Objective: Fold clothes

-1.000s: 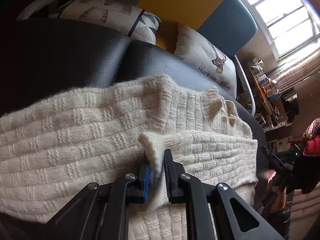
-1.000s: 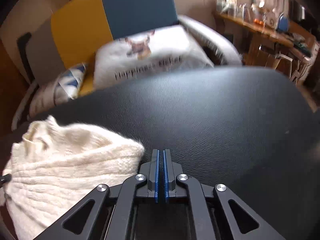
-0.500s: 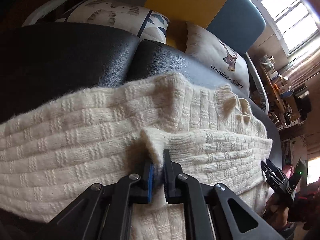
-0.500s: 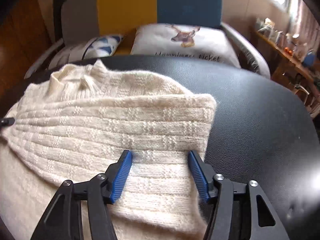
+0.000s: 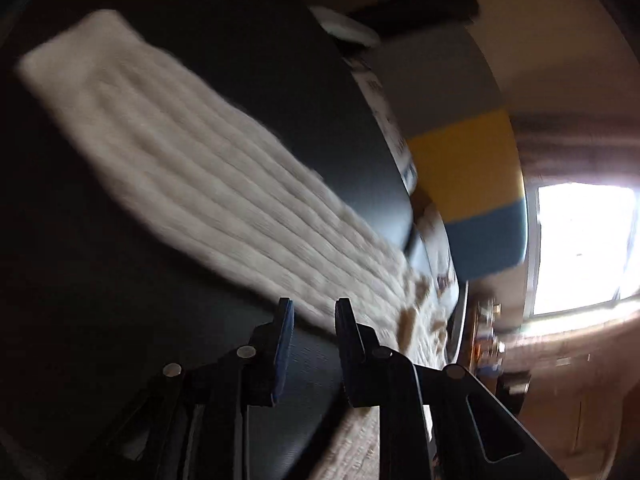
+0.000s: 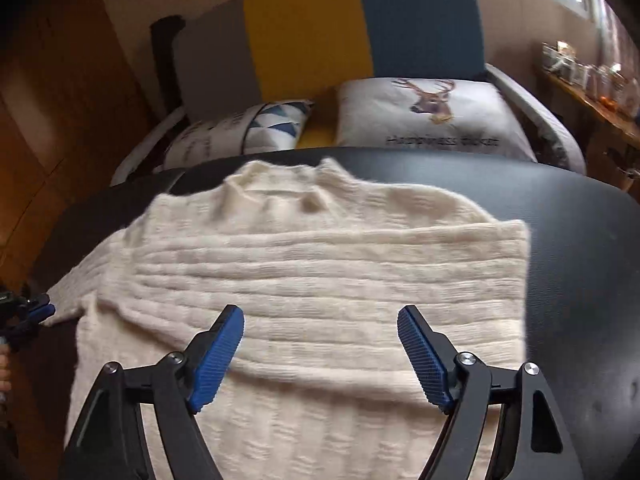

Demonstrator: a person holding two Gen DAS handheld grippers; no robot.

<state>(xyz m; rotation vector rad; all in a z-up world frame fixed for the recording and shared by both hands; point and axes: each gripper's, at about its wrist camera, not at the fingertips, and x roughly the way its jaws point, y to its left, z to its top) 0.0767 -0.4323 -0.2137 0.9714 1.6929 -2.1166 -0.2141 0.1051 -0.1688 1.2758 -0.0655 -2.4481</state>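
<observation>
A cream knitted sweater (image 6: 320, 260) lies flat on a black leather surface (image 6: 580, 260), neck toward the sofa, with one sleeve folded across its body. My right gripper (image 6: 320, 314) hovers just above that folded sleeve; its jaws are opening wide and the pads touch nothing. The left wrist view is blurred: the sweater's other sleeve (image 5: 180, 152) stretches out over the leather (image 5: 100, 280). My left gripper (image 5: 313, 306) is near that sleeve's shoulder end, its jaws opening with nothing between them. The left gripper (image 6: 34, 312) also shows at the sweater's left edge.
Behind the leather surface stands a sofa with a grey, yellow and blue back (image 6: 308, 28). On it are a deer cushion (image 6: 432, 116) and a triangle-patterned cushion (image 6: 256, 128). A cluttered wooden shelf (image 6: 592, 80) runs along the right. A bright window (image 5: 580, 248) glares.
My left gripper let go of the pinched knit and swung away sideways, rolling as it went. My right gripper went from shut to wide open and moved over the sweater.
</observation>
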